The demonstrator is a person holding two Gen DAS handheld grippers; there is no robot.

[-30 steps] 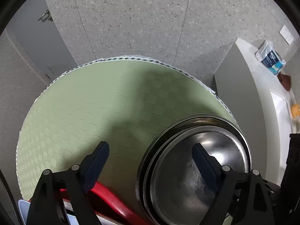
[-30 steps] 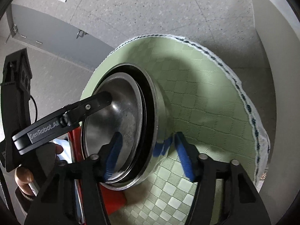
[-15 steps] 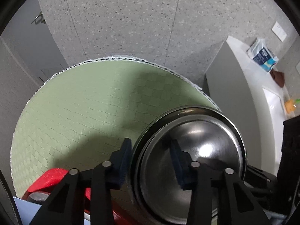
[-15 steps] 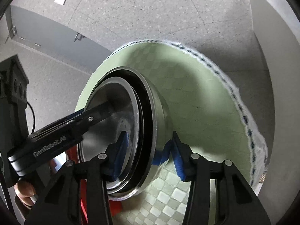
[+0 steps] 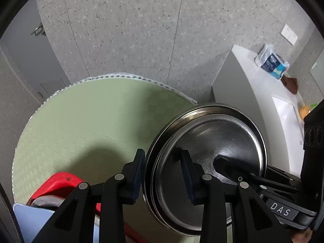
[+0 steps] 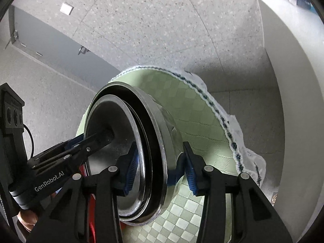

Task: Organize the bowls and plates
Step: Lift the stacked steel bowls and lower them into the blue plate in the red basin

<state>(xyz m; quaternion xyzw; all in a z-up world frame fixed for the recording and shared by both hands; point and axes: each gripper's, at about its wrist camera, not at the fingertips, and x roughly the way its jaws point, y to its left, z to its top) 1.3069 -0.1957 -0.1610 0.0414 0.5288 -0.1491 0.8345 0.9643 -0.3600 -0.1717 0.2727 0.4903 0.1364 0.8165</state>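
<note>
— What have I got in my left claw [image 5: 163, 177]?
— The rim of the nested steel bowls [image 5: 208, 162], one pad [image 5: 138, 174] outside, the other inside the metal, both pressed close.
— And across from me?
— My right claw [image 5: 224, 165] reaches into the bowls from the right side.
— Below?
— The green checked mat [image 5: 91, 125]; a red bowl [image 5: 58, 184] lies near its left edge.

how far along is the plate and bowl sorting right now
Done: the steel dishes are nested into one stack. In hand: the left gripper and the right gripper each straddle the stack's rim, which is tipped above the green mat; whether they pinch it is unclear. Left: setting the stack down, then the red dish and the pieces beside it.
</note>
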